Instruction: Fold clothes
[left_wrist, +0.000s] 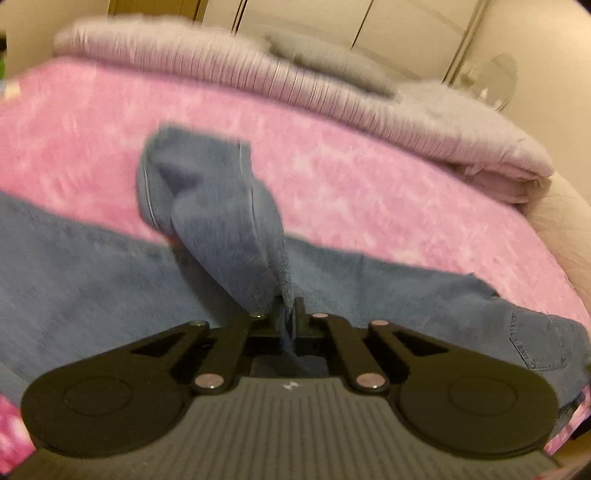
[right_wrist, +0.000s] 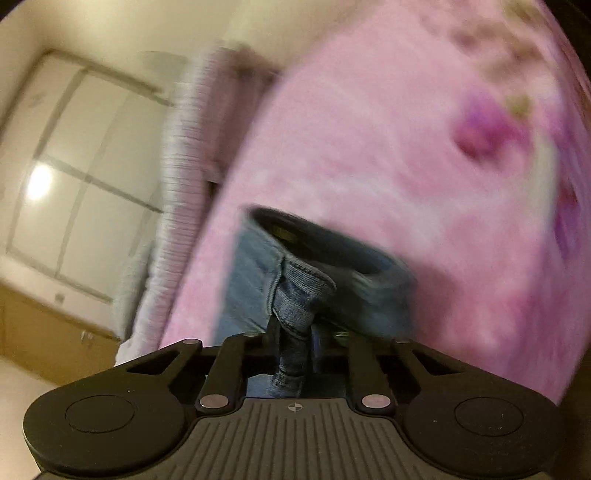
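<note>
Both tongs, left (left_wrist: 287, 308) and right (right_wrist: 295, 332), pinch jeans (left_wrist: 229, 206) folds rising over the pink blanket (left_wrist: 369, 184).

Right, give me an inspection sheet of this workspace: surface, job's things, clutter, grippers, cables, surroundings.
Surface: pink blanket covering a bed.
Job's things: blue jeans spread on the blanket, one part lifted.
Clutter: folded lilac bedding at the far edge, grey cushion on top.
Grippers: left gripper shut on denim; right gripper shut on a denim hem.
Cables: nothing seen.
Surroundings: pale cupboard doors, wooden cabinet.
</note>
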